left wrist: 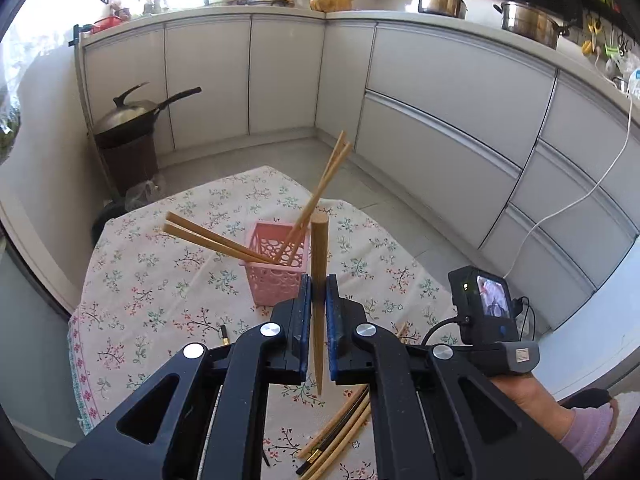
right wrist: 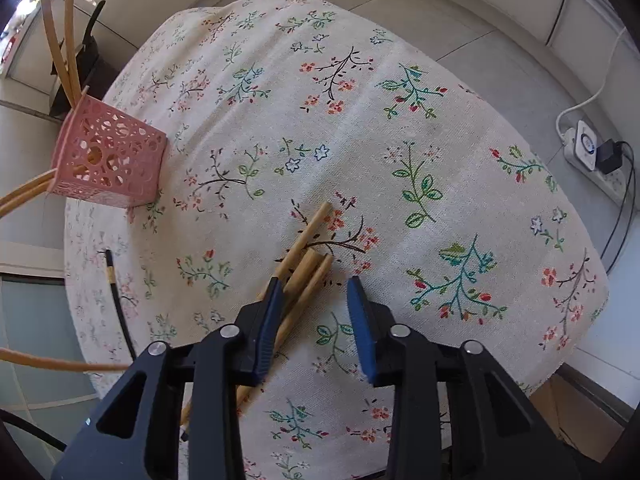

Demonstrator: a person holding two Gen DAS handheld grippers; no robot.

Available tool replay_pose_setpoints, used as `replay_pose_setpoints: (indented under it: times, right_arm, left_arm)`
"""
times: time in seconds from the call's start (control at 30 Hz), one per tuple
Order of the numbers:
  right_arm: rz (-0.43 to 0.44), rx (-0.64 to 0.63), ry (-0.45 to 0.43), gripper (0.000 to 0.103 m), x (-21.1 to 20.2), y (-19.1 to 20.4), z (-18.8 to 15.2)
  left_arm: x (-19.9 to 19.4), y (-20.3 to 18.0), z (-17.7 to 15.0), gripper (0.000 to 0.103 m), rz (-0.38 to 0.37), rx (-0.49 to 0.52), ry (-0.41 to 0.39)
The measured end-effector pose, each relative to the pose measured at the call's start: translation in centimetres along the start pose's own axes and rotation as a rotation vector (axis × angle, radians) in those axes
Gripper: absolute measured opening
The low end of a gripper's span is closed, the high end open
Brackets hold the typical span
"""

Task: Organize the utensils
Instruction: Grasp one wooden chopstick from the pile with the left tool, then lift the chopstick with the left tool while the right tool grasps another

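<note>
Floral tablecloth (right wrist: 400, 128) – pink basket (right wrist: 108, 160) near left edge.

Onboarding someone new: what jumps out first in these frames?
The left gripper clamps one wooden chopstick upright, just before the pink basket already holding four. The right gripper hangs open over the loose chopsticks on the floral cloth.

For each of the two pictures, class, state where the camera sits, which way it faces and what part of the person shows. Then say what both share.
Left wrist: on the left gripper, facing slantwise down over the table toward kitchen cabinets; jaws shut on a wooden chopstick; a hand holds the right gripper.
Right wrist: on the right gripper, facing steeply down at the floral tablecloth; no body part shows.
Shared: pink holder, loose chopsticks.
</note>
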State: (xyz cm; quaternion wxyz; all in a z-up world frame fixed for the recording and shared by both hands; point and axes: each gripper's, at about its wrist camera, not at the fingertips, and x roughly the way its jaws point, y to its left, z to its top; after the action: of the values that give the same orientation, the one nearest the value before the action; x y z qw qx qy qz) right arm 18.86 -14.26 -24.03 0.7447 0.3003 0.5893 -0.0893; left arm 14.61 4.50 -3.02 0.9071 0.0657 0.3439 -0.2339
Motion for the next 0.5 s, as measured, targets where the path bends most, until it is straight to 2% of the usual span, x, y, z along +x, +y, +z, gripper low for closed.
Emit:
replay_pose_setpoints:
  times: [0.2, 0.37, 0.5]
  right_arm:
    - [-0.068, -0.064, -0.019, 0.030, 0.0, 1.5, -0.4]
    - [0.025, 0.022, 0.019, 0.030, -0.1, -0.5, -0.2]
    - [0.022, 0.014, 0.019, 0.029, -0.2, -0.7, -0.4]
  left_arm:
    - [-1.2, 0.9, -0.1, 0.007, 0.005, -0.008, -0.019]
    - [-2.0, 1.5, 0.1, 0.007, -0.004, -0.032, -0.037]
    - [-1.9, 1.9, 0.1, 0.007, -0.002, -0.046, -0.034]
